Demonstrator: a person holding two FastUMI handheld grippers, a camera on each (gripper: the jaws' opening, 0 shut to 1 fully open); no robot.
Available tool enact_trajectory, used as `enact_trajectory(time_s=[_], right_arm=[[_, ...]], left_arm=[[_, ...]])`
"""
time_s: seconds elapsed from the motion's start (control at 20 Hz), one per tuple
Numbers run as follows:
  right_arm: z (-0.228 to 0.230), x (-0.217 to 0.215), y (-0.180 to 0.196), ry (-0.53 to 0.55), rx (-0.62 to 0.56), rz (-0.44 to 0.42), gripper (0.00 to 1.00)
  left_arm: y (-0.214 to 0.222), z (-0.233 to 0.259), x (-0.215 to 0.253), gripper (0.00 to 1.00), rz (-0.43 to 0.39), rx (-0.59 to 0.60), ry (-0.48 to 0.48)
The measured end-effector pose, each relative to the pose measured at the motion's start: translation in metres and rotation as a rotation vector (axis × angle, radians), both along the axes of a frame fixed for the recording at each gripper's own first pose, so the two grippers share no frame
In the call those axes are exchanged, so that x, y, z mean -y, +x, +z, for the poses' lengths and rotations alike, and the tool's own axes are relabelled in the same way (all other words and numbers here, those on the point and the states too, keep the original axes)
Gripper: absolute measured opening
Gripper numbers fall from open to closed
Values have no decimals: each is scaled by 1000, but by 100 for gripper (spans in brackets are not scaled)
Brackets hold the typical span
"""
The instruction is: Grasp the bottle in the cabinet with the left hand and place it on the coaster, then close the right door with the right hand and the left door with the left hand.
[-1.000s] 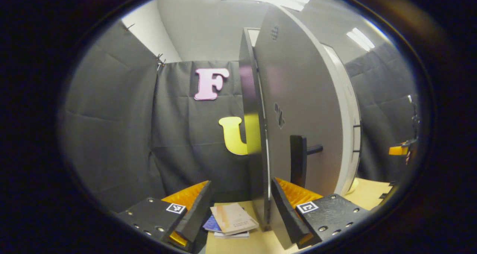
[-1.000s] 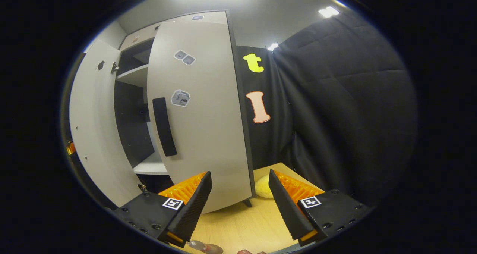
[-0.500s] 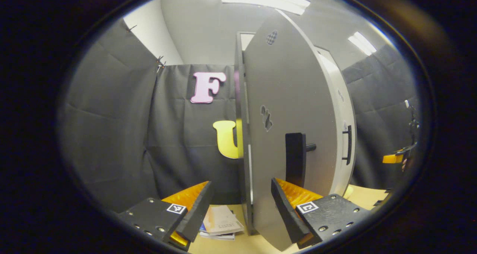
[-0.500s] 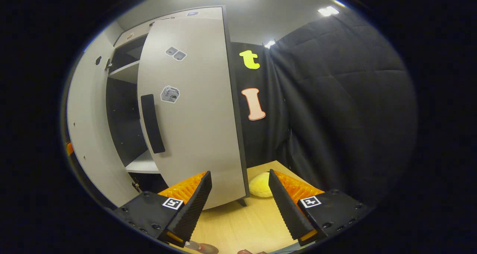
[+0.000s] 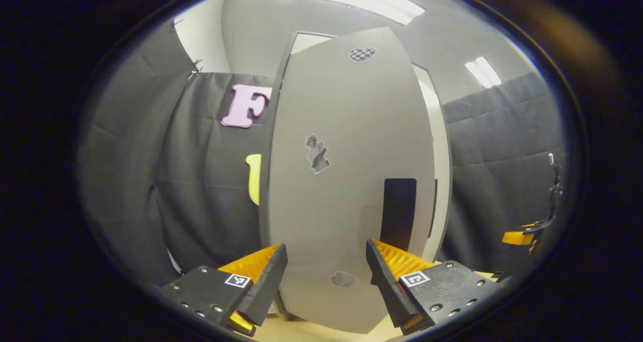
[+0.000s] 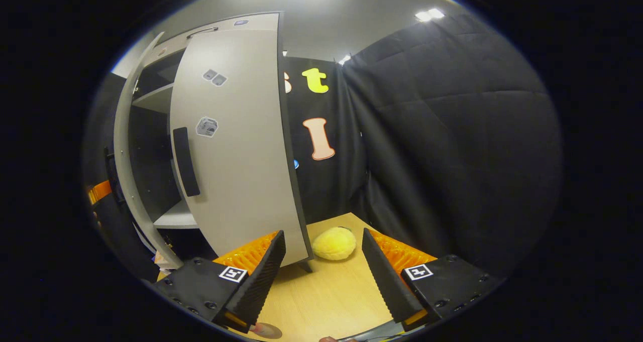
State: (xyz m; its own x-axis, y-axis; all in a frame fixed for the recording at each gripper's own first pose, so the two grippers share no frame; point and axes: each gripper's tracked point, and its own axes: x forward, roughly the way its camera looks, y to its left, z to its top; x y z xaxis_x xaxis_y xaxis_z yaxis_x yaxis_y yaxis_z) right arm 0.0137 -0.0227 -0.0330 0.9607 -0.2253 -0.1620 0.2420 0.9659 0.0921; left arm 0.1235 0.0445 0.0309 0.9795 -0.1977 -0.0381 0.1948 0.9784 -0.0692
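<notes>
In the left gripper view the grey left door (image 5: 346, 181) faces me at close range, its black handle (image 5: 399, 206) just above my right finger. My left gripper (image 5: 324, 266) is open, with the door's lower face showing between the fingers; I cannot tell if it touches. In the right gripper view the right door (image 6: 236, 146) with its black handle (image 6: 186, 161) stands nearly shut, and the left door (image 6: 123, 146) shows edge-on beyond it. My right gripper (image 6: 324, 261) is open over the table, holding nothing. A small round brownish thing (image 6: 266, 330) lies at the bottom edge, cut off.
A yellow plush thing (image 6: 334, 242) lies on the wooden table (image 6: 326, 292) by the right door's lower corner. The cabinet's dark inside and a white shelf (image 6: 168, 216) show through the gap. The other gripper's orange part (image 5: 517, 237) shows far right.
The left door has swung from edge-on to facing the left gripper, hiding the books on the table. The right gripper has drawn away to the right of the right door.
</notes>
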Motion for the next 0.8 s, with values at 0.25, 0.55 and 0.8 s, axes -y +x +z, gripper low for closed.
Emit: enact_trajectory(time_s=[0.25, 0.55, 0.8], right_arm=[[0, -14, -3, 2, 30, 29, 98], [9, -57, 6, -54, 83, 133, 98], [33, -87, 21, -101, 120, 222, 98]], left_arm=[[-23, 2, -5, 97, 12, 34, 36], [-86, -27, -79, 92, 185, 13, 11], [-124, -41, -127, 92, 312, -2, -8]])
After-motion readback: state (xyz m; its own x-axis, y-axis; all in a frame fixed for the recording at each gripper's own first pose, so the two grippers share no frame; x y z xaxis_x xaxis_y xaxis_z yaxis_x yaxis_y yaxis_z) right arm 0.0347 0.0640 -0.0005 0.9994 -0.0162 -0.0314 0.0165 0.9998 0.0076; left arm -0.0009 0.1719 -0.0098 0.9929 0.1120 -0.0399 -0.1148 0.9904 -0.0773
